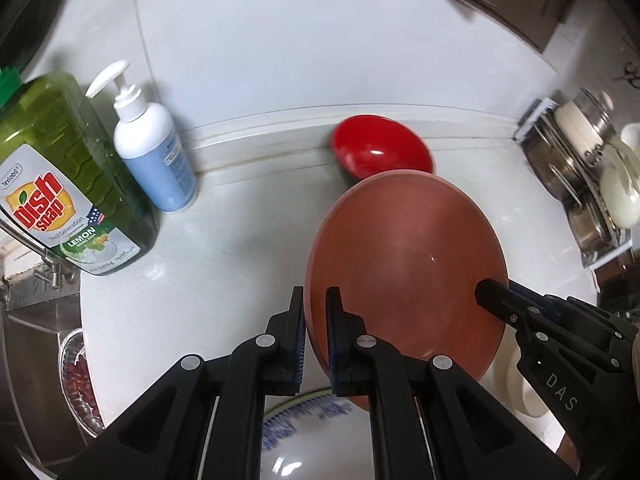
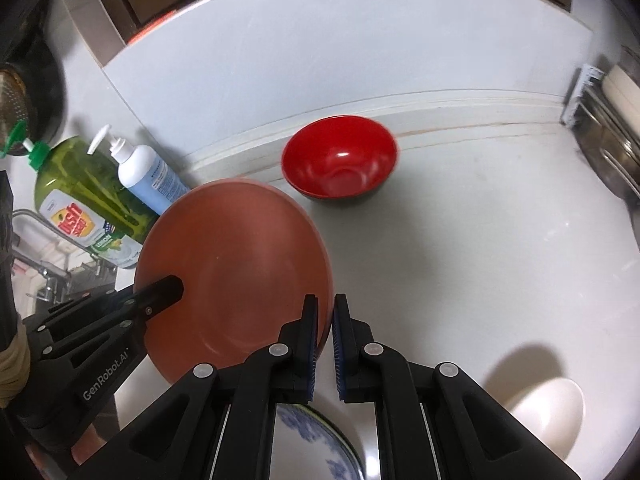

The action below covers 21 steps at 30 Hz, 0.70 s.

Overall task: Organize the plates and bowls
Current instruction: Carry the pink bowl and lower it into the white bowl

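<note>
A terracotta plate (image 1: pixel 408 264) (image 2: pixel 236 264) hangs tilted above the white counter, held by its rim from both sides. My left gripper (image 1: pixel 316 296) (image 2: pixel 172 286) is shut on its left rim. On the opposite rim my right gripper (image 2: pixel 325 304) (image 1: pixel 486 290) is shut as well. A red bowl (image 1: pixel 380 152) (image 2: pixel 340 156) with a dark outside stands behind it by the back ledge. Below my fingers lies a blue-and-white patterned bowl (image 1: pixel 312 440) (image 2: pixel 304 440), partly hidden. A cream dish (image 2: pixel 548 412) (image 1: pixel 516 384) sits at the front right.
A green dish soap bottle (image 1: pixel 60 184) and a white pump bottle (image 1: pixel 152 148) stand at the left by the wall. A steel sink (image 1: pixel 24 320) with a dish of red bits (image 1: pixel 78 380) is lower left. A rack of pots and lids (image 1: pixel 580 168) lines the right edge.
</note>
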Each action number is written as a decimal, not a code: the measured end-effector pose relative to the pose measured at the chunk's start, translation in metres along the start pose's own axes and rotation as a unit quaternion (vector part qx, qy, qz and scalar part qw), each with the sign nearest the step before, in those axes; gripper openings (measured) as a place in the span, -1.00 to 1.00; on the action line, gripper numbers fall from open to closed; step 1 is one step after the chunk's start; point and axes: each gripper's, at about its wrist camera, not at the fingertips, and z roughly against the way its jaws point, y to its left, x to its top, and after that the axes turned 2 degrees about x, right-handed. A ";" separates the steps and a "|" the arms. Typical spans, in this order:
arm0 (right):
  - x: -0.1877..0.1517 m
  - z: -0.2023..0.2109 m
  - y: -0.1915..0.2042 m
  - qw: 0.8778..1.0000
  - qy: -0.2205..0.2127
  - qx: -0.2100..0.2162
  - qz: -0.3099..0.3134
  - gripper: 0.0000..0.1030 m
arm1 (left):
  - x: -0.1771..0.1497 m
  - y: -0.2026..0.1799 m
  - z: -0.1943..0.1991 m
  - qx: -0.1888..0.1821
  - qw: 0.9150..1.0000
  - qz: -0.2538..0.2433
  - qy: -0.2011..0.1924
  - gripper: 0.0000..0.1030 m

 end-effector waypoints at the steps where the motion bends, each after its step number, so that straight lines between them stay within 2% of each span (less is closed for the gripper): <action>1: -0.001 0.001 0.000 1.000 -0.003 -0.002 -0.001 -0.83 | -0.002 -0.006 0.003 -0.001 1.000 -0.004 -0.001 -0.81; 14: -0.048 0.062 -0.061 0.998 -0.027 -0.036 -0.035 -0.83 | -0.039 -0.087 0.028 -0.040 0.998 -0.053 -0.005 -0.80; 21: -0.074 0.083 -0.099 0.996 -0.029 -0.052 -0.061 -0.83 | -0.059 -0.130 0.030 -0.059 0.995 -0.075 0.008 -0.77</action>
